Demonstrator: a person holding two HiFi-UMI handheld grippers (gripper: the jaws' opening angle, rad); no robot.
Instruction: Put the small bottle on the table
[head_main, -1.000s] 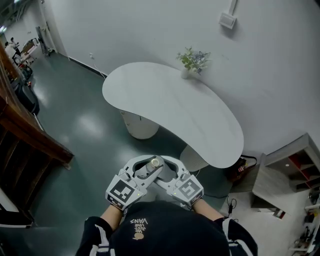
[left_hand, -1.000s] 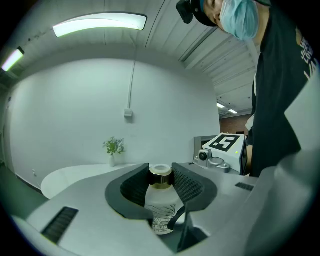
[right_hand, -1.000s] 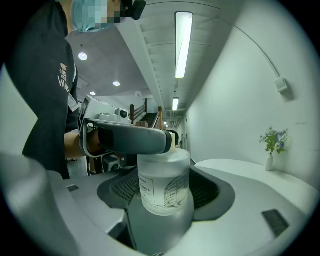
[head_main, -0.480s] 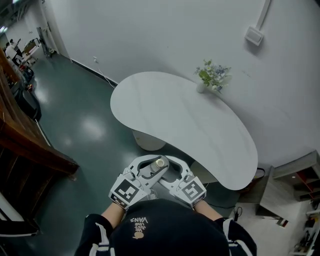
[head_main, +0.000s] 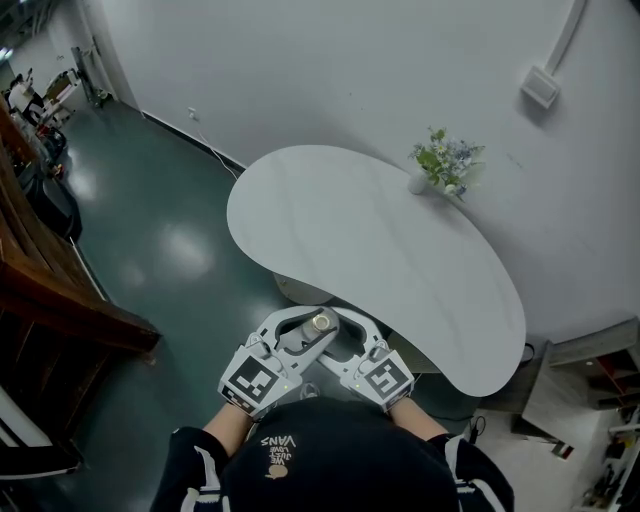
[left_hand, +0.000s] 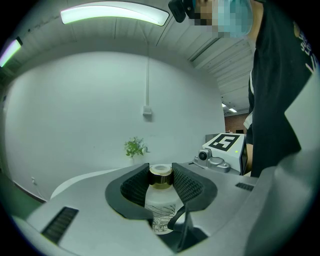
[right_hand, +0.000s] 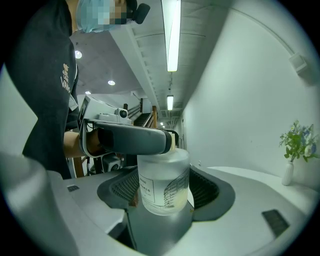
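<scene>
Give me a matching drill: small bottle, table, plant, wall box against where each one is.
1. small bottle
2. table
3. plant
4. wall box

A. on the table's far edge, by the wall
B. high on the wall
C. in the jaws of left gripper and right gripper
D. on the floor, ahead of the person

Pairs: 1-C, 2-D, 3-A, 4-B

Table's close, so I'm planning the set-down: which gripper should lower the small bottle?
Probably left: the left gripper clamps the small bottle by its gold neck, holding it upright. The right gripper only flanks the body; contact unclear.
</scene>
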